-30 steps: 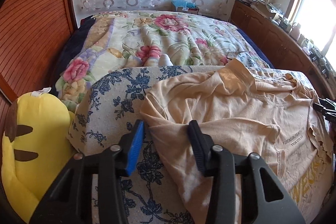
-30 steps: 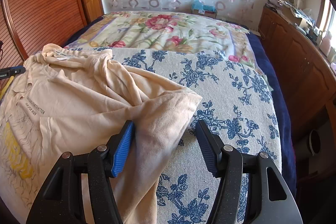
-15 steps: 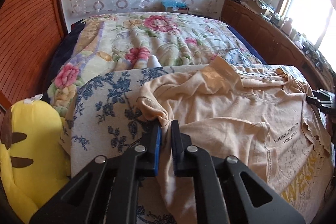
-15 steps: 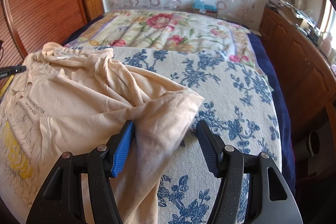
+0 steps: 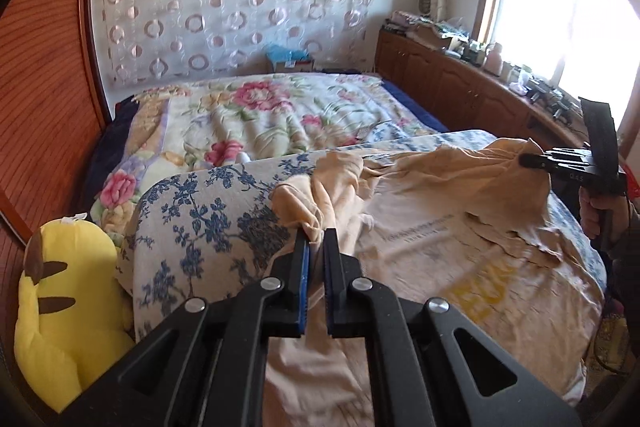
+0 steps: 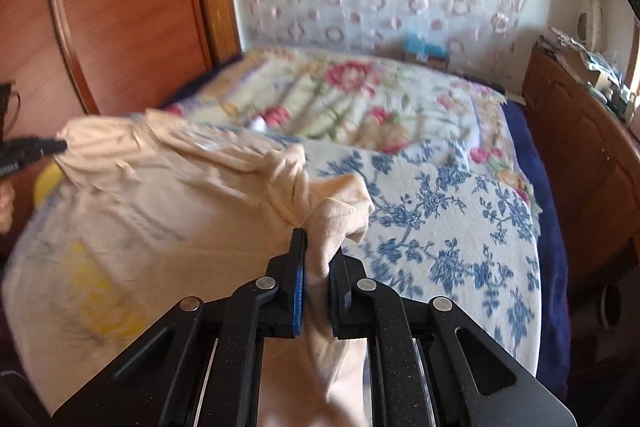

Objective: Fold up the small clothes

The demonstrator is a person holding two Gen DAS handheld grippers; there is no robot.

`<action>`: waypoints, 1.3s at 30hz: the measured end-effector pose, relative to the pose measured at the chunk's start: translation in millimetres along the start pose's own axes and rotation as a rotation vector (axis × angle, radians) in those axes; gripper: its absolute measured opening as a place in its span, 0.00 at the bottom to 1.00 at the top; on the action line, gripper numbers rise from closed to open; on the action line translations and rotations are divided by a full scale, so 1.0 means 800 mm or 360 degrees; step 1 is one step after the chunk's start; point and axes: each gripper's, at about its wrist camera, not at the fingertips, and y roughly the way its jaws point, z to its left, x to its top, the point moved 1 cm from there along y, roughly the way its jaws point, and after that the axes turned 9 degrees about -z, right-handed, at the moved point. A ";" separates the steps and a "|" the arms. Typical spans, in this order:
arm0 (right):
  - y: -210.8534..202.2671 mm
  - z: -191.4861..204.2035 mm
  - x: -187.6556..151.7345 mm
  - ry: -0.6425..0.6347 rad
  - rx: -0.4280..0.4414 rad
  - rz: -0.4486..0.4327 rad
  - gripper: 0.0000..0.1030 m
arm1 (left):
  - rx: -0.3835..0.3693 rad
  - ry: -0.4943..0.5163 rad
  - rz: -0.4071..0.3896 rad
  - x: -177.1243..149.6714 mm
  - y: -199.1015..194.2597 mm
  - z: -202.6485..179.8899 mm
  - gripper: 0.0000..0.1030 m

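On the blue-flowered cover (image 5: 192, 211) I see the peach T-shirt (image 5: 420, 239) lying rumpled, both outer ends raised off it. My left gripper (image 5: 316, 241) is clamped tight on one bunched sleeve; my right gripper (image 6: 316, 247), jaws just closing, pinches the other.

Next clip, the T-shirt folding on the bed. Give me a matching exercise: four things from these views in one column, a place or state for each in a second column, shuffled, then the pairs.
Things:
1. T-shirt
2. plush toy
3. left gripper
4. blue box

Places or states:
A. at the far end of the bed, by the curtain
B. beside the bed, near the wooden wall
C. shut on a bunch of beige cloth
D. partly lifted off the blue-flowered cover, held at two points

Pairs: 1-D, 2-B, 3-C, 4-A
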 end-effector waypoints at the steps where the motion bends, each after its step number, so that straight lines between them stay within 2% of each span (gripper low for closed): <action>1: -0.010 0.004 0.000 0.0006 0.0006 -0.0016 0.06 | -0.0006 0.0008 -0.0016 -0.003 -0.016 -0.006 0.03; 5: -0.064 0.025 -0.012 0.0005 0.0015 -0.0086 0.06 | -0.0011 0.0018 -0.0077 -0.020 -0.074 -0.023 0.03; 12: -0.159 0.057 -0.060 0.0024 0.0029 -0.0159 0.06 | 0.0040 -0.0037 -0.0172 -0.072 -0.169 -0.029 0.03; 20: -0.246 0.072 -0.134 0.0122 0.0051 -0.0122 0.06 | 0.0108 -0.0194 -0.0204 -0.143 -0.246 -0.016 0.03; 25: -0.266 0.075 -0.178 0.0146 0.0035 -0.0034 0.06 | 0.0148 -0.0178 -0.0103 -0.173 -0.246 -0.021 0.03; 29: -0.255 0.079 -0.203 0.0165 0.0018 0.0051 0.07 | 0.0166 -0.0169 -0.0024 -0.183 -0.228 -0.020 0.03; 36: -0.233 0.078 -0.213 0.0167 -0.0028 0.0127 0.08 | 0.0126 -0.0161 0.0014 -0.187 -0.227 -0.021 0.04; 39: -0.235 0.078 -0.211 0.0150 -0.0040 0.0124 0.09 | 0.0107 -0.0163 0.0009 -0.186 -0.229 -0.020 0.15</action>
